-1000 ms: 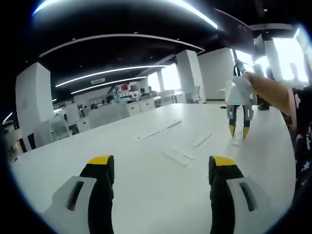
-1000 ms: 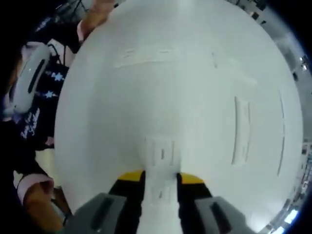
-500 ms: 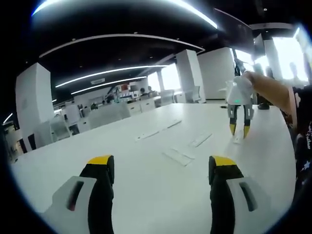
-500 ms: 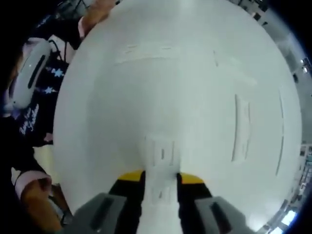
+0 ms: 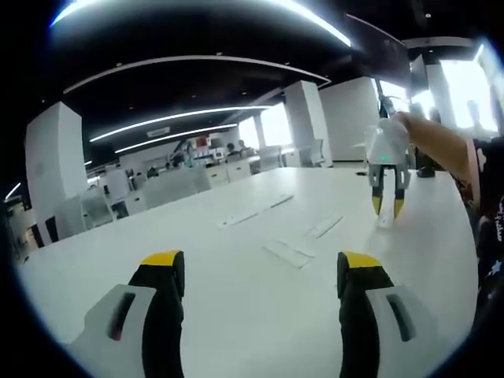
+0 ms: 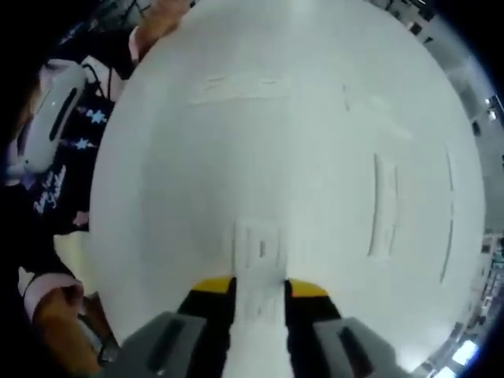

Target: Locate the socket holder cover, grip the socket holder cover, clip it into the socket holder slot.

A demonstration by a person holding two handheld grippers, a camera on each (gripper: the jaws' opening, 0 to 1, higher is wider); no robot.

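Observation:
In the right gripper view my right gripper (image 6: 259,285) is shut on a white socket holder cover (image 6: 259,260), a flat piece with small slots that sticks out ahead of the yellow-tipped jaws, held just over the white table (image 6: 299,142). The left gripper view shows that same right gripper (image 5: 387,211) at the right, pointing down with the white cover (image 5: 385,221) at its tips. My left gripper (image 5: 264,264) hangs open above the table with nothing between its jaws. White socket holder strips (image 5: 288,253) (image 5: 324,227) lie on the table ahead.
More long white strips (image 6: 384,206) (image 6: 235,85) (image 6: 447,219) lie across the table. A person's hand (image 6: 157,17) and sleeve show at the left edge, beside a white device (image 6: 49,118). Office desks and chairs (image 5: 169,185) stand beyond the table.
The right gripper has lifted slightly with the cover; in its own view the table has slid a little. The left gripper has stayed still.

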